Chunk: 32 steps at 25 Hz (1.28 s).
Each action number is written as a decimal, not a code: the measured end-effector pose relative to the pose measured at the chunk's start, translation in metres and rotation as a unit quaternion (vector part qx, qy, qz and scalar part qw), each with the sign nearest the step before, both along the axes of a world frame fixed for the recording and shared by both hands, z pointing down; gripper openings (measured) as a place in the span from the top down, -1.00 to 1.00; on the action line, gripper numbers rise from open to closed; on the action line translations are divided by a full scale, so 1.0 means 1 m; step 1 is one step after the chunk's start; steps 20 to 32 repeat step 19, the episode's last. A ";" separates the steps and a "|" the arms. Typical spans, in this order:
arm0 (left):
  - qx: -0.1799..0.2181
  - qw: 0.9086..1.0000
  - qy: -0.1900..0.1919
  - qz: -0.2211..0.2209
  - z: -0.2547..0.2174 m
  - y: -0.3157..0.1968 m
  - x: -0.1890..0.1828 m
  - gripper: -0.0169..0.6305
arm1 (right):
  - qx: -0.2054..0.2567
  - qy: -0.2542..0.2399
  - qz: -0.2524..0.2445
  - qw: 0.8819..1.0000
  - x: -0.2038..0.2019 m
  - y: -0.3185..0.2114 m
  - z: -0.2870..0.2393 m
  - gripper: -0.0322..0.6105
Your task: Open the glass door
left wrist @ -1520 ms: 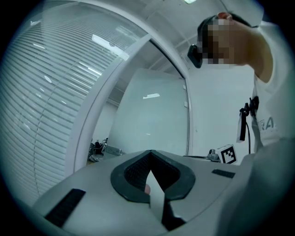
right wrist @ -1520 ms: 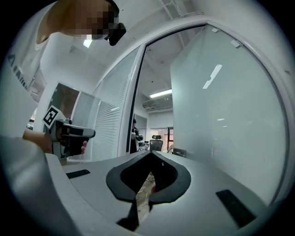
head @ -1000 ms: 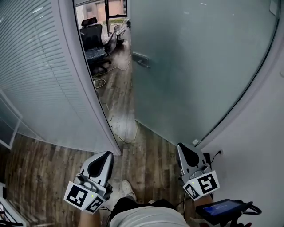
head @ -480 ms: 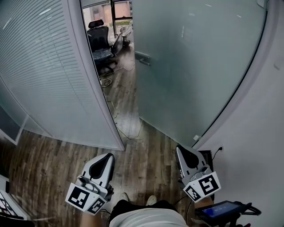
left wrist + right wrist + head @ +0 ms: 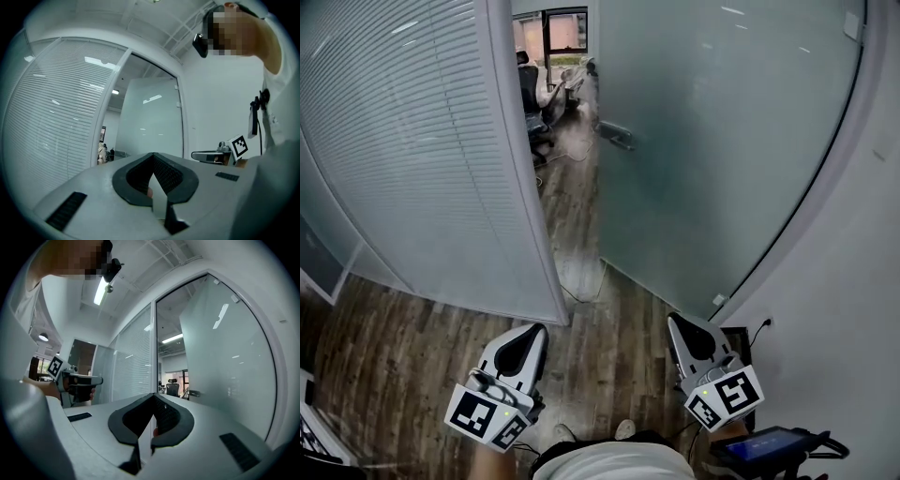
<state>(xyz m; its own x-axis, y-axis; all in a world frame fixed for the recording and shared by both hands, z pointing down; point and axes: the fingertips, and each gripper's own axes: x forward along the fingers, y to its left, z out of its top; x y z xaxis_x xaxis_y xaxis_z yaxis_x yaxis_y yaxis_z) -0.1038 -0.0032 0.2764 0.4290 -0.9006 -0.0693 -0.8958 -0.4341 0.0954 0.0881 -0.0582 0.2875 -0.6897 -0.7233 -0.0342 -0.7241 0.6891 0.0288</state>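
You've walked up on the doorway since a second ago. In the head view the edge of the blind-covered partition has slid right, the gap looks narrower, and the office chair beyond sits higher and smaller.

The glass door hasn't changed. It's frosted, already swung open into the far room, and hinged at the right by the white wall. Its handle is on the free edge next to the gap. You're well short of it and touching nothing.

Your left gripper and right gripper stay low in the head view, pointing forward side by side, well apart. Both are closed and empty; in each gripper view the pads meet at the tips.

Writing: only the black-and-white square patterns on the marker cubes. The dark-screened device at bottom right is too small to read.

Room: a dark wood-plank floor runs on through the doorway, with a cable lying on it at the threshold. A wall socket sits low on the white wall with a lead in it. A ceiling strip light shows in the right gripper view. Your shoe tips are at the bottom edge.
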 end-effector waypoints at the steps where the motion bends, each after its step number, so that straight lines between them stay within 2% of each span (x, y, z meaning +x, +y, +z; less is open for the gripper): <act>1: 0.000 1.000 0.002 0.000 0.003 0.002 -0.006 0.95 | 0.002 0.004 -0.001 1.000 -0.007 0.002 0.001 0.89; 5: 0.003 1.000 0.001 0.001 0.009 0.006 -0.028 0.95 | 0.009 0.008 0.003 1.000 -0.033 0.006 0.004 0.89; 12: 0.006 1.000 0.005 -0.001 -0.001 0.004 -0.043 0.95 | 0.017 0.014 0.008 1.000 -0.047 0.004 -0.008 0.89; 32: 0.007 1.000 0.009 0.002 -0.002 0.003 -0.045 0.95 | 0.018 0.021 0.007 1.000 -0.051 0.004 -0.010 0.90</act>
